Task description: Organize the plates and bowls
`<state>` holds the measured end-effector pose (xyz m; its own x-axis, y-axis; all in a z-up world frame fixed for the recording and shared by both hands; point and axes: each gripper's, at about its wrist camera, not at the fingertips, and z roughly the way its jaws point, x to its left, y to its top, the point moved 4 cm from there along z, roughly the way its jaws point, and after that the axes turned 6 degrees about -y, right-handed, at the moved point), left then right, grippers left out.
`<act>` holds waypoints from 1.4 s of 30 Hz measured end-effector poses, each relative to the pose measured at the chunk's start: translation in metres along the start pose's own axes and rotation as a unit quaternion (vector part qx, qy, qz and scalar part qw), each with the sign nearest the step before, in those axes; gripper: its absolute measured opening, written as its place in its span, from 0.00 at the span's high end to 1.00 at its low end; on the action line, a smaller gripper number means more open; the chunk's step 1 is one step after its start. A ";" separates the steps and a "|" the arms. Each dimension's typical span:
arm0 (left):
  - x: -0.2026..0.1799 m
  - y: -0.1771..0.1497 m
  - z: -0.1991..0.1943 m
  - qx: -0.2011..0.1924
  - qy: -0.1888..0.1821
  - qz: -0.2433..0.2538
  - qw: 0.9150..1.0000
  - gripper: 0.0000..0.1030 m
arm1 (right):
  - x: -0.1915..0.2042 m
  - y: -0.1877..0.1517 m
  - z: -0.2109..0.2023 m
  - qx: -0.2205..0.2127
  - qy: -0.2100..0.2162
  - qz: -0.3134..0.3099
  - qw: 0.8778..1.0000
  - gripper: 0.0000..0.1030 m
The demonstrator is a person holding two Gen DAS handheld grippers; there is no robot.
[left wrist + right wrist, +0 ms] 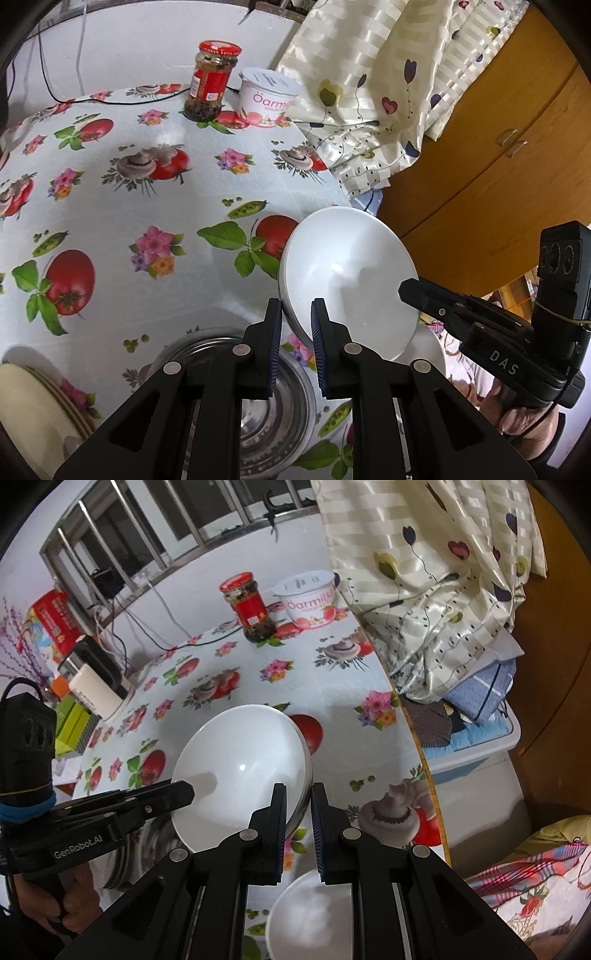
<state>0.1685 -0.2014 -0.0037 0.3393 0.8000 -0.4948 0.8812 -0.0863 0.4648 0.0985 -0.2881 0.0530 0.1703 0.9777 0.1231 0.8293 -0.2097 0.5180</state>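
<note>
Two pairs of black tongs met at one white bowl [351, 280], which was tilted on edge above a round surface [110, 206] covered in a cloth printed with tomatoes, mushrooms and flowers. The left tongs [297, 328] were nearly closed, with the bowl's rim pinched between their blue ribbed pads. In the right wrist view, the right tongs [298, 808] stood just as narrow, with the opposite rim of that bowl [240, 768] between their pads. Each view also showed the other tool reaching in from the side with its tip at the bowl's rim.

Below the left tongs a steel bowl [273, 398] sat on the cloth. A second white bowl [310, 915] stood upright below the right tongs, near the surface's front edge. At the lower left of the left wrist view lay a cream plate [33, 417] with a striped rim.

At the far side of the surface stood a jar [212, 83] with a red lid, and just beside it a white yogurt tub [267, 98]. A cream curtain [388, 74] with heart-shaped flowers hung to the right, in front of a wooden cabinet [498, 155]. The right wrist view showed a barred window [147, 528] behind the surface, cables on the wall, and a plastic bin [476, 746] of folded cloths beside the surface.
</note>
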 end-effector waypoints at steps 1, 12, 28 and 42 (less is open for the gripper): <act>0.000 -0.001 -0.004 -0.002 0.001 0.000 1.000 0.84 | 0.004 0.000 -0.003 -0.003 0.001 -0.003 1.000 0.87; 0.016 -0.017 -0.040 -0.019 0.014 -0.016 1.000 0.84 | 0.037 -0.004 -0.022 -0.014 0.019 -0.025 0.999 0.87; 0.048 -0.056 -0.060 -0.006 0.037 -0.049 0.998 0.84 | 0.082 -0.038 -0.011 0.021 0.041 -0.049 0.998 0.87; 0.059 -0.071 -0.051 0.020 0.046 -0.065 0.997 0.84 | 0.087 -0.057 0.009 0.060 0.043 -0.052 0.996 0.87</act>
<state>0.1093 -0.1176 -0.0283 0.1909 0.8564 -0.4797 0.9292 -0.0001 0.3697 0.0705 -0.1912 0.0264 0.0393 0.9881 0.1484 0.8984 -0.1000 0.4277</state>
